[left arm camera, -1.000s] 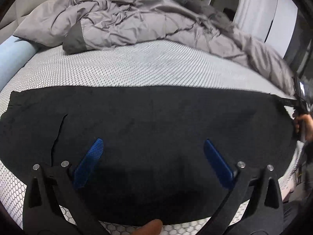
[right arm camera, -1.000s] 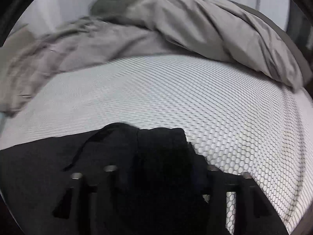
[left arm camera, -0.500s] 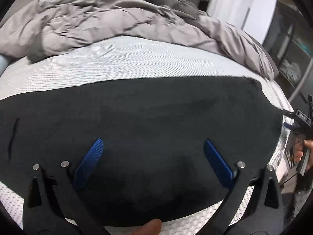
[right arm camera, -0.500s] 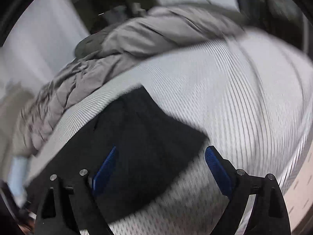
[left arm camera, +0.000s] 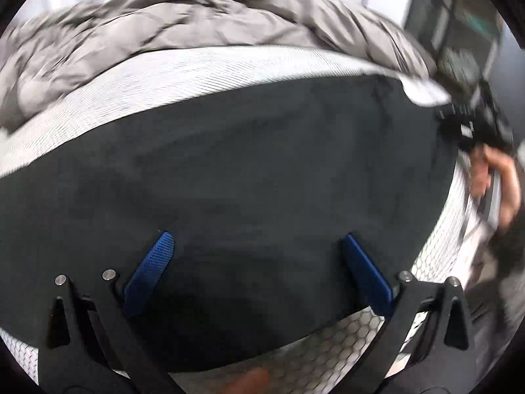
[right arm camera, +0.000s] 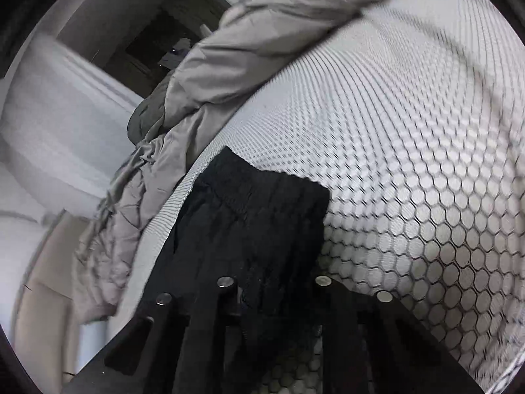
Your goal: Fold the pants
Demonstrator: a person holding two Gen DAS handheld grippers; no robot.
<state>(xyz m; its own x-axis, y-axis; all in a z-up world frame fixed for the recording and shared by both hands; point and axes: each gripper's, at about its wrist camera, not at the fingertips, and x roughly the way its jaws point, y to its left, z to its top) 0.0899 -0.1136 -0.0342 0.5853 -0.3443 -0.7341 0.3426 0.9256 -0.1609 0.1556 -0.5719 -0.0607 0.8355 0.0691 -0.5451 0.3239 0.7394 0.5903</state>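
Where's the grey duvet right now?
Bunched along the far side of the mattress in both wrist views: the grey duvet lies beyond the black pants, apart from them.

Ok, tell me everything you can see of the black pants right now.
The black pants are of soft, matte dark fabric and lie spread flat across the honeycomb-patterned mattress. One end is gathered in ribbed folds, and the right gripper is closing on it. The left gripper hovers open over the middle.
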